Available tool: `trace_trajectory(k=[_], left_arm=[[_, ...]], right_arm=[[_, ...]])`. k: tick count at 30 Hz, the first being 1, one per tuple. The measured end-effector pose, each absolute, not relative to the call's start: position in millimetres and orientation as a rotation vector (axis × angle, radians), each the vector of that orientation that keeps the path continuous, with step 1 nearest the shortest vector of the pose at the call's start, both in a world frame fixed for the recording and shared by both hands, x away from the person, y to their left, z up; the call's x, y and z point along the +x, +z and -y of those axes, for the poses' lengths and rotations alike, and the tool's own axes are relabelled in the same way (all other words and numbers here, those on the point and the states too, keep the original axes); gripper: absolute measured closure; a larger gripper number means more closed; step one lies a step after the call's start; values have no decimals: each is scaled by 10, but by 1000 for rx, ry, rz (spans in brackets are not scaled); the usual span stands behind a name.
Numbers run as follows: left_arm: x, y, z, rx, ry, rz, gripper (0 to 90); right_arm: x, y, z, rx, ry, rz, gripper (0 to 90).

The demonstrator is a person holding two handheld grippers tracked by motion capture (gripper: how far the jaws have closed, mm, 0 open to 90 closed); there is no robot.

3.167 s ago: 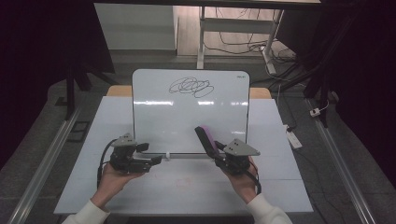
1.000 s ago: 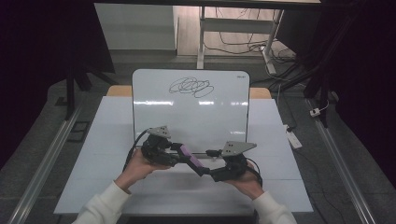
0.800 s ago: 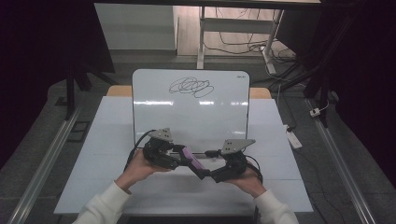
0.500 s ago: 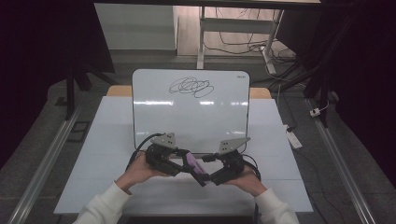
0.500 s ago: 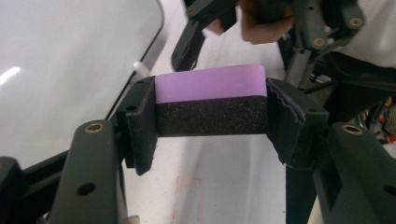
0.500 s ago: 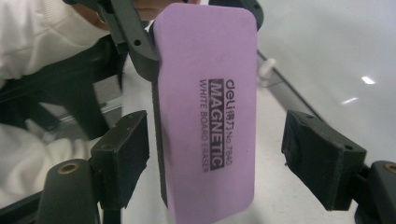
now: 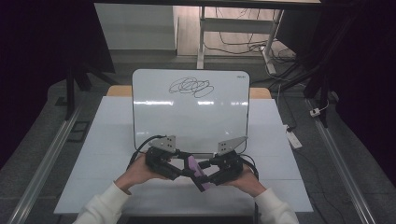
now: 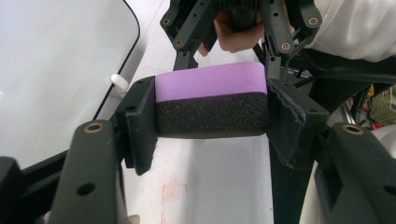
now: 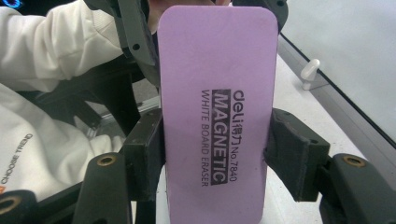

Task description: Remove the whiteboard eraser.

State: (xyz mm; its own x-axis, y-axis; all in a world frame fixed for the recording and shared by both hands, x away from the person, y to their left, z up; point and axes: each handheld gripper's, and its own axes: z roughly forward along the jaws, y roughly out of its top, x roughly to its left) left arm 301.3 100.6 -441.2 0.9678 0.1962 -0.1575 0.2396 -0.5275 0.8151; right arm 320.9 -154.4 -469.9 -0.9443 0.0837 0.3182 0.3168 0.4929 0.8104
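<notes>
High view: I hold both tools close together above the near edge of the surface, in front of the whiteboard, which lies toward the far edge and carries a black scribble near its top. The purple eraser spans between the left tool and the right tool, off the surface.

Left gripper view: the left tool pinches the eraser across its length, purple back above, black felt below; both pads press on its ends. The whiteboard's rounded corner lies at the left.

Right gripper view: the right tool brackets the eraser across its width, printed purple face toward the camera. Its jaws have just been closing with the eraser between them; the left pad touches the edge, and whether the right pad bears on it I cannot tell.

Progress, as I judge it: the eraser is lifted and mid-handover. The scribble remains entire, so the wiping itself is left to do.
</notes>
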Motion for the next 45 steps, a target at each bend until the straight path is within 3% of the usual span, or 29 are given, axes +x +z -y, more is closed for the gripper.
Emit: trace_trajectory(k=[3,6,10,32,45], left_arm=[[3012,-4415,-1008,2130,-29,-347,375],[3006,-4416,-1053,2111,24,-464,253],[2982,-4394,-1241,2055,60,-655,222],[2412,-4682,-2264,1958,231,-985,219],[2378,-4936,-2386,1968,250,-1086,204]], right_arm=[[3199,-4685,1539,-352,-1435,2537,398],[3189,-4657,1549,-402,-1470,2605,399],[3184,-4637,1555,-475,-1513,2699,399],[3160,-4360,1771,-834,-1808,2889,399],[3218,-4293,1816,-987,-1948,2912,400]])
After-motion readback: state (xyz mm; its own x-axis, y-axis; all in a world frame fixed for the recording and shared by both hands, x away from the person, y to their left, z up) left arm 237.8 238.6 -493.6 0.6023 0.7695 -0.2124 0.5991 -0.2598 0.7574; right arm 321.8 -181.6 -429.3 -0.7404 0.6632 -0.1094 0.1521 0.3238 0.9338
